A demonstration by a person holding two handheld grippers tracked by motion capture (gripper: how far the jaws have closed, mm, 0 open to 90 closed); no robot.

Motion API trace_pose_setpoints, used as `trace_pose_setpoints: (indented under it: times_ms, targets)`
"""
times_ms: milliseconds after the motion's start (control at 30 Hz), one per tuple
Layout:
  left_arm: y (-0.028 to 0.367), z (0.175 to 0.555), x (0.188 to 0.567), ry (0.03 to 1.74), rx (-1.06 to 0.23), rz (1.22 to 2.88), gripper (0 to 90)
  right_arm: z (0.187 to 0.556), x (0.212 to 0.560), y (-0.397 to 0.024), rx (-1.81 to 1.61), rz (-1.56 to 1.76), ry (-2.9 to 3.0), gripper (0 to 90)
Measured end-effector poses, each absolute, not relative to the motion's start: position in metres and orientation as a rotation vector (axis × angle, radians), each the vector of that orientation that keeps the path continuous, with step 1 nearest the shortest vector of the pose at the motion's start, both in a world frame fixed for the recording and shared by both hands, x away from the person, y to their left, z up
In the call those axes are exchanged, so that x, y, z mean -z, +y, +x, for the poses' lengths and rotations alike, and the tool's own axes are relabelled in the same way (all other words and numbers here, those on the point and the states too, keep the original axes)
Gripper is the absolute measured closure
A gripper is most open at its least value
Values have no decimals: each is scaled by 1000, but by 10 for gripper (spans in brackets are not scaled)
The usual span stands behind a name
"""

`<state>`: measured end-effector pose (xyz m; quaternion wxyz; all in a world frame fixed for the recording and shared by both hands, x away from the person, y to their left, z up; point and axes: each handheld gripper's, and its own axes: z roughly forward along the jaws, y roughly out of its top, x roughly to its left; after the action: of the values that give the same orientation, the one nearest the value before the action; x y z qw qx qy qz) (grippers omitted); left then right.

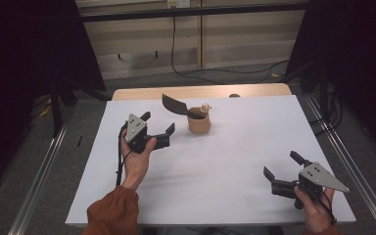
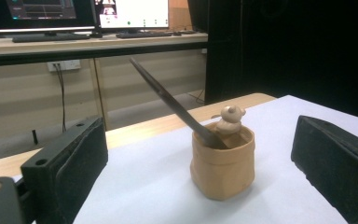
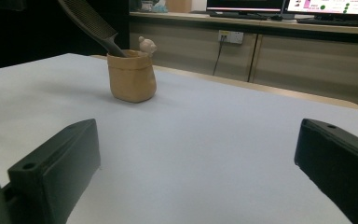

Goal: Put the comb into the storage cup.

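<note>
**Left tongs near the cup**

On the white table (image 1: 235, 166) the tan cup (image 1: 199, 122) stands near the far edge, a dark comb (image 1: 175, 104) leaning in it. Left tongs (image 1: 157, 123) wait released beside it; right tongs (image 1: 281, 165) released, well apart. Better to approach the comb slowly, without tipping the cup.

Comb (image 1: 175, 105) stands in pot (image 1: 199, 125) on table (image 1: 235, 161).

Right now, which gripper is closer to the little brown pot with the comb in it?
The left gripper. It hovers open just beside the pot, jaws facing it. The right gripper is far off, near the table's front right corner, also open.
</note>
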<state>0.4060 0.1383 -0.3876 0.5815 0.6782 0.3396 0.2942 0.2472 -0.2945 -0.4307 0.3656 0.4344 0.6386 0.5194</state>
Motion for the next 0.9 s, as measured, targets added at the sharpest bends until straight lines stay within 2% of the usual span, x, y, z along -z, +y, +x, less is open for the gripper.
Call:
trace_pose_setpoints:
  times_ms: [267,700,900]
  targets:
    - [149,398,394,801,-633,1525,30,247,431,-294,-1336,1113,1644,0]
    - [162,369,404,805,-692,1564,29,248,431,-295,-1335,1122,1644,0]
    - [175,360,408,831,-666,1531,29,247,431,-294,-1336,1120,1639,0]
